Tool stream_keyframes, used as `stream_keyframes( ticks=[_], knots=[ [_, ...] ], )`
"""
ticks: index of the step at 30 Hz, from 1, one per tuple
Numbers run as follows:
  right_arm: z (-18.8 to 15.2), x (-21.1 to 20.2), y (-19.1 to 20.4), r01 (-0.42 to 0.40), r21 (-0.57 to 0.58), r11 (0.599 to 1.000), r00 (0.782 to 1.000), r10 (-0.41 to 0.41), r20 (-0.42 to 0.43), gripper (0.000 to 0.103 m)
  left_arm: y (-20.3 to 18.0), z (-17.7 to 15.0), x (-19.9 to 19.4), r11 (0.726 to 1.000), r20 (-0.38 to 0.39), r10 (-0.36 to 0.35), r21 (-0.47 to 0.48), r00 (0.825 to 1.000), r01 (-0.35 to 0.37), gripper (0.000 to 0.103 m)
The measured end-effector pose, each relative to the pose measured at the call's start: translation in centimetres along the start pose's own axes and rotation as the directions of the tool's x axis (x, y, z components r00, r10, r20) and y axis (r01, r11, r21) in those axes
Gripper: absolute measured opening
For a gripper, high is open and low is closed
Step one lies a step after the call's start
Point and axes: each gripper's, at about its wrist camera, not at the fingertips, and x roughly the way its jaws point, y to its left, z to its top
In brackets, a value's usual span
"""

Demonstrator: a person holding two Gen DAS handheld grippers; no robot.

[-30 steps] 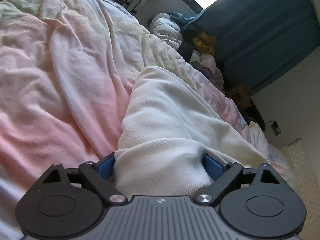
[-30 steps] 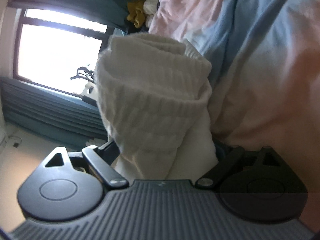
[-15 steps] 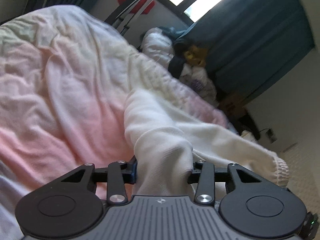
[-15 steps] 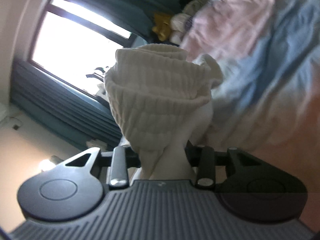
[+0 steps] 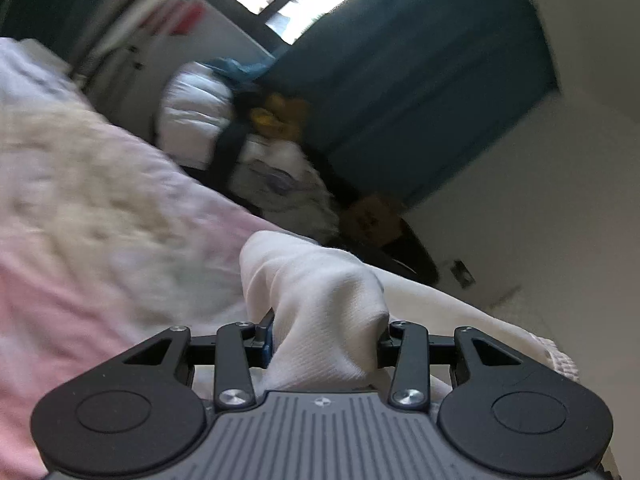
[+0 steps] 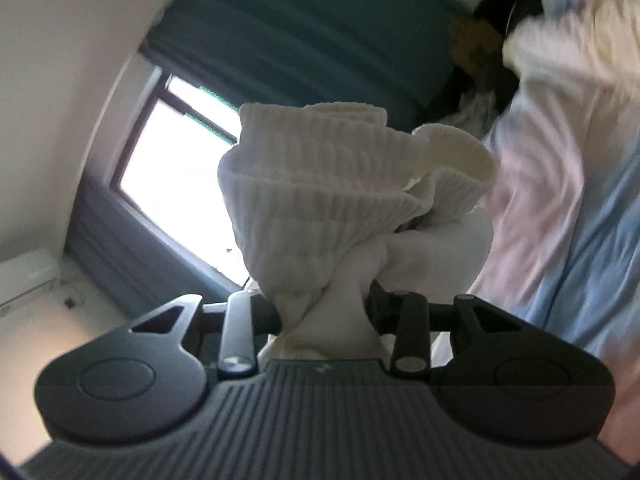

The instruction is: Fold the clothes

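White garment (image 5: 320, 304): bunched, clamped in left gripper (image 5: 326, 336); ribbed hem (image 6: 320, 200) clamped in right gripper (image 6: 324, 316). Pink and blue duvet (image 5: 100, 240) beneath, blurred.

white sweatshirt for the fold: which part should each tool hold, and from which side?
Hold the sweatshirt's edges, as now. The right tool is shut on the bunched fabric just behind the ribbed band, which is thick and resists slipping. The left tool pinches a gathered fold of plain knit. Come in along the bedspread from the open edge, so both layers sit between the pads.
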Motion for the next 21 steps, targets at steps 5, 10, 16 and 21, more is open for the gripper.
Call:
stream_keyframes(
  ticks=[5, 10, 16, 21],
  knots=[
    [6.4, -1.4, -4.7, 0.078, -0.037, 0.996, 0.995, -0.075, 0.069, 0.040, -5.4, -2.5, 10.7, 0.995, -0.048, -0.077, 0.052, 0.996, 0.080, 0.043],
    [11.1, -2.6, -12.2, 0.193, -0.048, 0.980, 0.979, -0.190, 0.070, 0.040, -8.1, -8.3, 20.9, 0.989, -0.151, -0.118, 0.074, 0.982, 0.130, 0.043],
    [12.2, -3.6, -22.1, 0.337, 0.087, 0.938, 0.940, -0.330, -0.082, 0.039, -6.5, -14.5, 26.7, 0.979, -0.280, -0.108, 0.136, 0.954, 0.150, 0.044],
    [9.9, -3.7, -27.4, 0.382, 0.193, 0.904, 0.914, -0.338, -0.224, 0.042, -2.8, -15.4, 27.5, 0.960, -0.361, -0.042, 0.243, 0.932, 0.138, 0.051]
  ],
)
